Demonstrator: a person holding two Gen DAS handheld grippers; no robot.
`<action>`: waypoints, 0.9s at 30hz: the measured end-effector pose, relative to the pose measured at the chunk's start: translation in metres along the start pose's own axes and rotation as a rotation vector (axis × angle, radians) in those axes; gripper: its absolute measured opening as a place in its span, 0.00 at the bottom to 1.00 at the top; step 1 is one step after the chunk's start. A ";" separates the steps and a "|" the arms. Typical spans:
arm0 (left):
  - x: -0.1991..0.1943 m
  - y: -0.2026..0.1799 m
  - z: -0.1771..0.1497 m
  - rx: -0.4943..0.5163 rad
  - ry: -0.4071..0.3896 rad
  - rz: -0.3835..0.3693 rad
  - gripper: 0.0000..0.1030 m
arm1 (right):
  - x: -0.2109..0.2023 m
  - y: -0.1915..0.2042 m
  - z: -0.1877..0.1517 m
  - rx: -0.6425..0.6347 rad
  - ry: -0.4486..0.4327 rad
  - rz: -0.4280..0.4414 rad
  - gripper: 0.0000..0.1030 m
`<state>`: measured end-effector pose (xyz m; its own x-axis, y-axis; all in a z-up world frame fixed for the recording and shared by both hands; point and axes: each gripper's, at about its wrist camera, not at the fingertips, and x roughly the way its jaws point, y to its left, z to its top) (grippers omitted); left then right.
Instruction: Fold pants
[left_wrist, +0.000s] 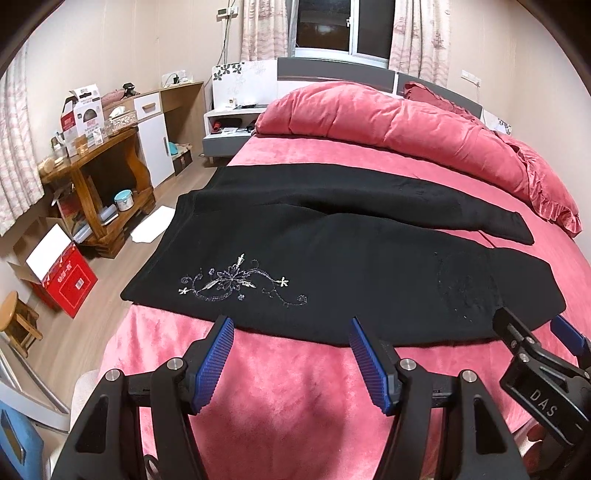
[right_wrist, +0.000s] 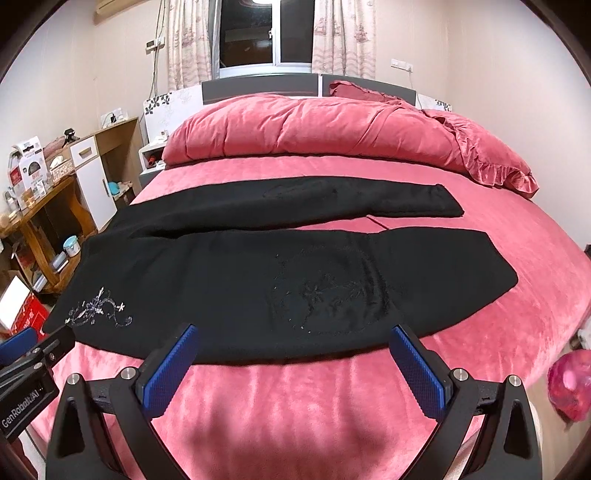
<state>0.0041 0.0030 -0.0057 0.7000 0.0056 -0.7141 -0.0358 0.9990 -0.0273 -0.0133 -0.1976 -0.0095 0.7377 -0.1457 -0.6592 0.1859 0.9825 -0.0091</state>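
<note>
You are holding two grippers over a bed (left_wrist: 295, 387) covered in pink plush, and one pair of black pants (left_wrist: 332, 258) lies spread flat across the middle of both frames. The waistband sits at the left of each frame, hanging near the bed's left edge, and the two legs run toward the right, parted by a narrow wedge of pink. One silver flower embroidery (left_wrist: 240, 282) shows clearly near the waist on the nearer leg; a second, fainter pattern (right_wrist: 328, 291) sits further along that same leg and is hard to make out against the black.

Your left gripper (left_wrist: 291, 332) fills the bottom of the left wrist view with its two blue pads spread wide apart, holding nothing, the tips just at the pants' near edge. Your right gripper (right_wrist: 293, 341) in its own view is likewise spread wide with nothing between the pads, tips at the same near edge. Each gripper also shows partly in the other's view, cut off at the frame side.

One rolled pink duvet (right_wrist: 314, 129) lies across the upper part of the frame, with one ruffled pillow (right_wrist: 354, 88) partly hidden behind it. At the left stand one wooden table (left_wrist: 99, 184) crowded with boxes too small to count and one red carton (left_wrist: 66, 277) on the floor. A pink object at the lower right of the right wrist view is blurred
</note>
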 end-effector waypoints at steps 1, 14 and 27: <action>0.000 -0.001 -0.001 0.004 -0.002 0.002 0.64 | -0.001 0.000 0.000 -0.001 -0.002 0.001 1.00; 0.002 -0.001 -0.001 0.002 0.011 0.009 0.64 | 0.000 -0.002 0.000 0.007 0.002 0.000 1.00; 0.004 -0.002 -0.003 0.009 0.020 0.010 0.64 | 0.005 -0.002 -0.001 0.009 0.021 0.013 1.00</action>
<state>0.0047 0.0012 -0.0102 0.6853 0.0145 -0.7281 -0.0362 0.9992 -0.0141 -0.0109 -0.2006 -0.0135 0.7264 -0.1300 -0.6749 0.1820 0.9833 0.0065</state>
